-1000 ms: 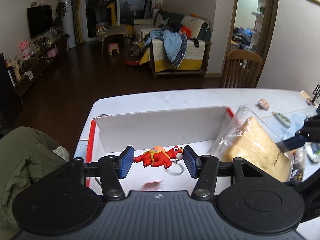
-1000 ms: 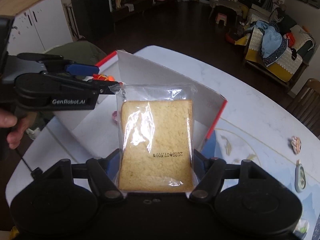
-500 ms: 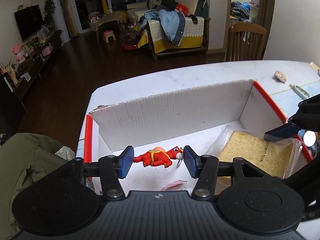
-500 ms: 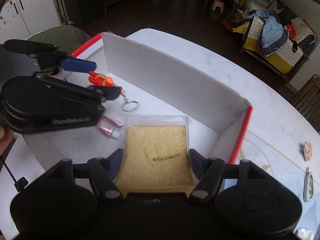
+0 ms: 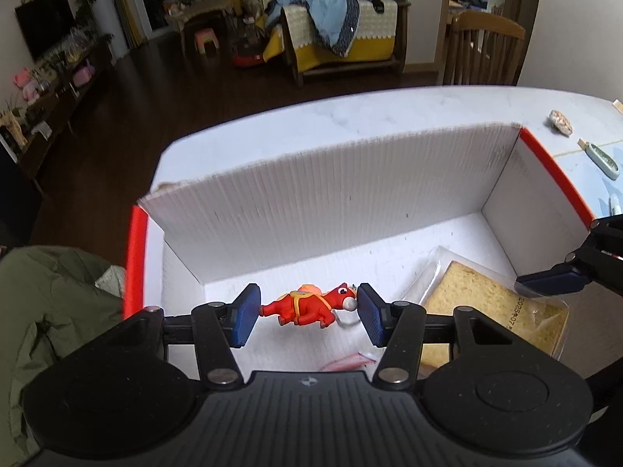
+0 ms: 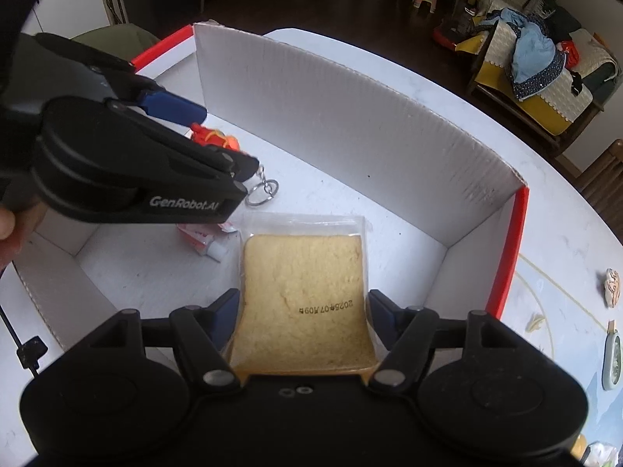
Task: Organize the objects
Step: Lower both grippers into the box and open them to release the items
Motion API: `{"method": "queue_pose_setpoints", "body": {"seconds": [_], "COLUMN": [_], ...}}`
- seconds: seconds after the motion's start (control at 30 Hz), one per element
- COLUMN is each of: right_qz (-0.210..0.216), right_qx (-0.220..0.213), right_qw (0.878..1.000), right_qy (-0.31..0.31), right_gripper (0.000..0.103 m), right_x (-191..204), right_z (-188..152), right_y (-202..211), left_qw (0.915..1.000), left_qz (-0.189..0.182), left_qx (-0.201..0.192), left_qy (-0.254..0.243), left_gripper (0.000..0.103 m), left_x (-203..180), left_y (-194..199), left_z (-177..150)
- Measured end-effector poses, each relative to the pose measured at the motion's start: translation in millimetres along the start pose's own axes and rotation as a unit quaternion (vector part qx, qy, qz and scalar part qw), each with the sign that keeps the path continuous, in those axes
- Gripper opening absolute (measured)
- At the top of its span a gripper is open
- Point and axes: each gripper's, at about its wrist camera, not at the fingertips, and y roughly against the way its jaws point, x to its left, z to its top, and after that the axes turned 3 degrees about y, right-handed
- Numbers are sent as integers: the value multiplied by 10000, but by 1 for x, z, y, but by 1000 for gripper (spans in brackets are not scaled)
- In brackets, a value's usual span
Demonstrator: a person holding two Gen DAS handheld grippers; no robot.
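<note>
My left gripper [image 5: 308,314] is shut on a red toy horse keychain [image 5: 309,305] and holds it inside the white cardboard box [image 5: 331,210]. The horse also shows in the right wrist view [image 6: 212,138], with its key ring [image 6: 263,192] hanging down. My right gripper [image 6: 301,311] is around a bagged slice of bread [image 6: 307,303] that lies on the box floor; its jaws stand just off the bag's sides. The bread shows in the left wrist view [image 5: 494,311] at the box's right end.
A small red and white tube [image 6: 204,239] lies on the box floor beside the bread. The box [image 6: 350,132] has red outer edges. Small items [image 5: 601,157] lie on the white table right of the box. A green jacket [image 5: 50,311] hangs at the left.
My right gripper brought the bagged bread down into the box and laid it flat on the floor; its jaws have widened. My left gripper stayed over the box with the horse.
</note>
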Motion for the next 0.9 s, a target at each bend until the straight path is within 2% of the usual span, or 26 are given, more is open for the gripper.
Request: {"method": "queue_pose_setpoints", "body": {"seconds": [0.07,0.2,0.43,0.5,0.57,0.8,0.9], "right_qz": [41,125,263,252,226,246,209], "right_qx": [-53,-215,-476,-521,-569,-744,-841], "right_qw": [10000,9997,9985,9981,9978,9969,9962], "right_qy": [2,-7,105,200,237,10,-56], "right_gripper": [70,78,80,81,81,82,89], "right_x": [0,-1,1,3,4,-3,-6], "right_z": [-1,-2,-11,-12,-14,-24,-30], "right_y": [4,15,44,50,55,76,88], "left_qw": [9999,9996,9981,9982,9984,9990,9990], "left_qz": [1,3,-63,-65,-91,-280,-368], "left_qx": [128,291,602,589,551,340,225], "left_qy": [-13,-32,-58,-60,-52,55,106], "left_gripper": [54,54,54,56,67,67,67], "left_x": [0,1,0,0,-1,-2,-4], "left_y": [-4,-9,-13,-12,-9,11,25], "left_z": [0,-1,-3,-1,-1,-6,-9]}}
